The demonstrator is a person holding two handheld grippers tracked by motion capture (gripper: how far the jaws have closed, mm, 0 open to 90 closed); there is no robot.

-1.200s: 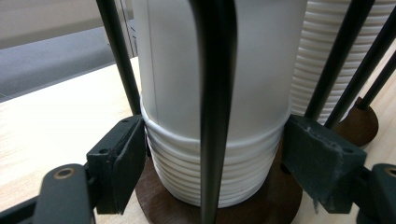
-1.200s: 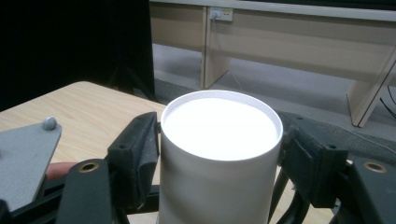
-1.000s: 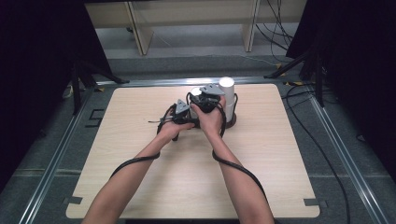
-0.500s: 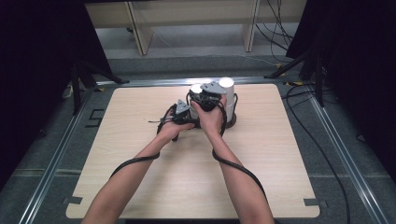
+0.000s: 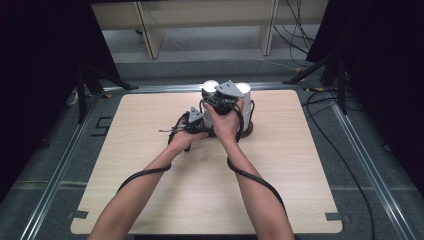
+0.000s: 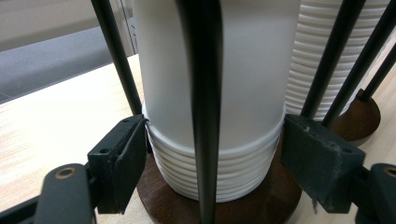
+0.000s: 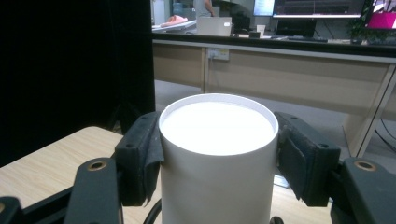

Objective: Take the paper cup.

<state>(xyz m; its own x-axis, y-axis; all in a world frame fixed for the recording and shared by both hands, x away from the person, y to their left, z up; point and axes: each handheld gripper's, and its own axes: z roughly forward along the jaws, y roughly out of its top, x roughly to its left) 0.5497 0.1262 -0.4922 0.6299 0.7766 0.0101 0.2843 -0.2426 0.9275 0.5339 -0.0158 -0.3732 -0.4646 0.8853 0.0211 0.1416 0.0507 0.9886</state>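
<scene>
Clearly the two hands had split the work. Low on the rack, the left gripper (image 6: 208,172) clamped the ribbed rims of the stack (image 6: 210,172), which sat on the wooden base (image 6: 154,196) between black rods (image 6: 205,93), to hold the rest down. Higher and farther off, the right gripper (image 7: 217,154) had just tightened on the top cup (image 7: 217,154) near its rim, so it could come free from the stack at the far side of the desk (image 5: 150,190).

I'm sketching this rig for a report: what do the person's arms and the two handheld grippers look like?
Bare forearms, no sleeves. Left gripper and right gripper are black, each topped by a grey three-cornered plate, with a black cable trailing back along the arm. Blocky black jaw pads look scuffed, with brass-coloured pivots behind.
</scene>
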